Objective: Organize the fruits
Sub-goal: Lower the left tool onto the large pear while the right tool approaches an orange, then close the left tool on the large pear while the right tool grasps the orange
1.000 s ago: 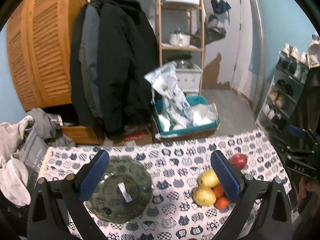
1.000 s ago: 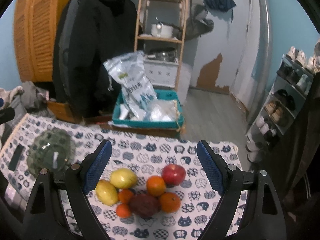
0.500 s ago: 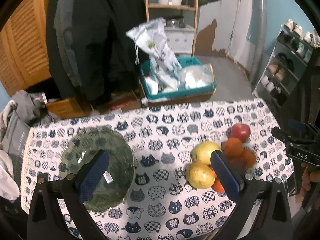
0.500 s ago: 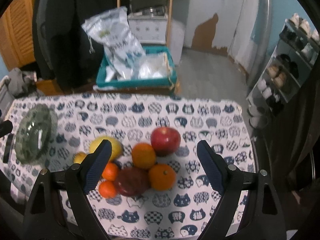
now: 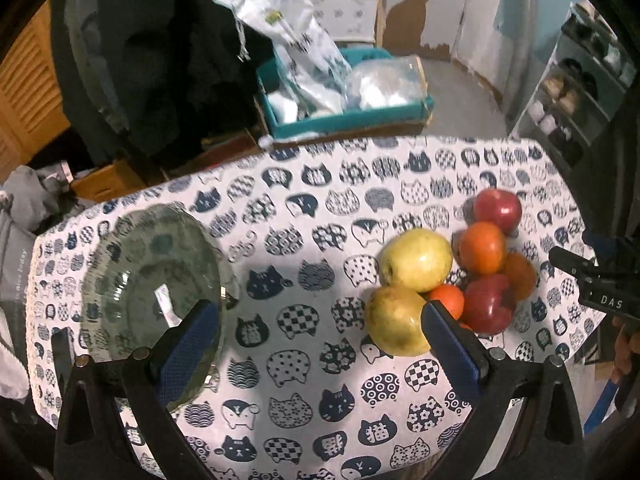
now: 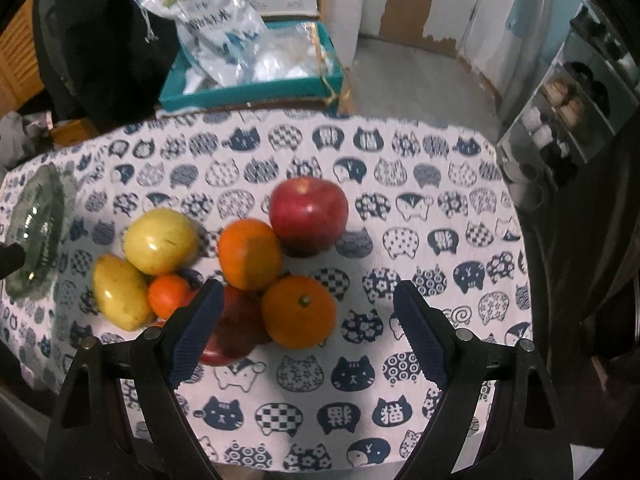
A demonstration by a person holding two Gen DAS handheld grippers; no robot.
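Fruits: smooth, round, piled | bowl: ribbed green glass | left gripper, right gripper: wide

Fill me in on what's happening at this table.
A person holds a gripper in each hand above a cat-print tablecloth. Both the left gripper and right gripper are open and empty. A cluster of fruit, including a red apple, oranges and yellow fruits, sits loose on the cloth. The glass bowl holds no fruit yet.
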